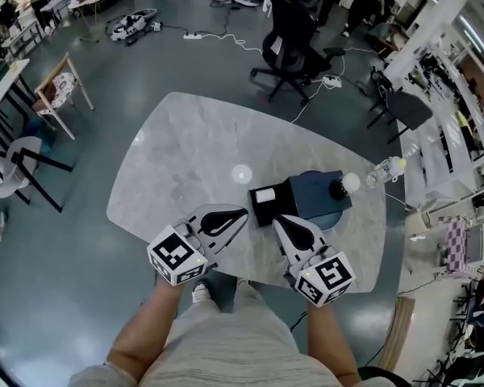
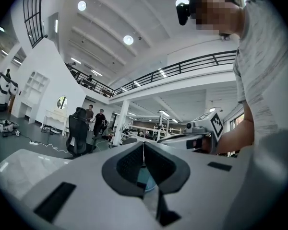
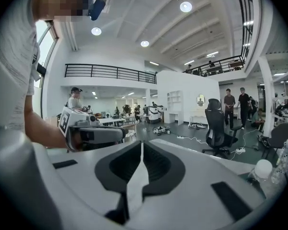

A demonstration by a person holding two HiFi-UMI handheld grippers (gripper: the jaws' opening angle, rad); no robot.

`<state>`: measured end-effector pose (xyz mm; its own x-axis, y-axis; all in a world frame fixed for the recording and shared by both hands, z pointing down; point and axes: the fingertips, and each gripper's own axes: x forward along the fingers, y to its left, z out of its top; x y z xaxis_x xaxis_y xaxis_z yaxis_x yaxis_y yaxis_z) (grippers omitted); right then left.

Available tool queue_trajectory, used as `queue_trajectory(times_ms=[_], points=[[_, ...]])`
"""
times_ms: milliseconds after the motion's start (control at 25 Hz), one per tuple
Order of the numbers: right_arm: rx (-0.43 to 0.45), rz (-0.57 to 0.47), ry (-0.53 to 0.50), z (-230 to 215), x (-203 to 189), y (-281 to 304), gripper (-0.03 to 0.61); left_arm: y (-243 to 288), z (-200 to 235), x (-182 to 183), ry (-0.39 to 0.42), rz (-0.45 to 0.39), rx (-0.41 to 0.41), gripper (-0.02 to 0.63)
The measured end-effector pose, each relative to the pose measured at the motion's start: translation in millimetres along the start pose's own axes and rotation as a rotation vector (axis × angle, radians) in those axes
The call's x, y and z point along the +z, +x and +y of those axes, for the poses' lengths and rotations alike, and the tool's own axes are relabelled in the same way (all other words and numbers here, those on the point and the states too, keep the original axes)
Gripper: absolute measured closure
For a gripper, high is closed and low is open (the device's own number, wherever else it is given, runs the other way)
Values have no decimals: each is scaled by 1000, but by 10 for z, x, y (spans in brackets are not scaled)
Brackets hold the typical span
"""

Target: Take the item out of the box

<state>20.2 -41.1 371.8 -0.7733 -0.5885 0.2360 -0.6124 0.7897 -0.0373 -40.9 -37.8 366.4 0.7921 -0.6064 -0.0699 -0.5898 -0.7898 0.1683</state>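
Note:
A dark blue box (image 1: 315, 193) sits on the marble table (image 1: 185, 147) at its near right. A black open tray (image 1: 270, 208) lies against the box's left side, with a small white item (image 1: 264, 194) in it. My left gripper (image 1: 244, 213) hovers just left of the tray, its jaws shut and empty. My right gripper (image 1: 277, 219) hangs over the tray's near edge, also shut with nothing between its jaws. In the left gripper view the jaws (image 2: 143, 150) meet in a thin line. The right gripper view shows the same of its jaws (image 3: 142, 152).
A white ball (image 1: 350, 183) and a black knob (image 1: 337, 189) rest on the box's far right. A clear bottle (image 1: 387, 168) lies at the table's right edge. An office chair (image 1: 290, 51) stands beyond the table, and wooden chairs (image 1: 60, 91) stand to the left.

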Motion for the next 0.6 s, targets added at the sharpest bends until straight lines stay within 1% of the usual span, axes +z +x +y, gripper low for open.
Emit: queue_trajectory(times_ms=[120, 200, 360, 440, 600], points=[[2, 30, -1, -151, -101, 139, 552, 99, 124, -75, -12, 4, 18, 594], [9, 48, 0, -240, -142, 244, 512, 168, 194, -106, -17, 13, 29, 594], [10, 79, 17, -390, -265, 430, 485, 285, 342, -204, -28, 40, 47, 594], [2, 101, 29, -467, -346, 511, 460, 345, 418, -242, -36, 48, 59, 594], [-21, 145, 57, -629, -545, 639, 432, 489, 515, -352, -46, 69, 71, 594]])
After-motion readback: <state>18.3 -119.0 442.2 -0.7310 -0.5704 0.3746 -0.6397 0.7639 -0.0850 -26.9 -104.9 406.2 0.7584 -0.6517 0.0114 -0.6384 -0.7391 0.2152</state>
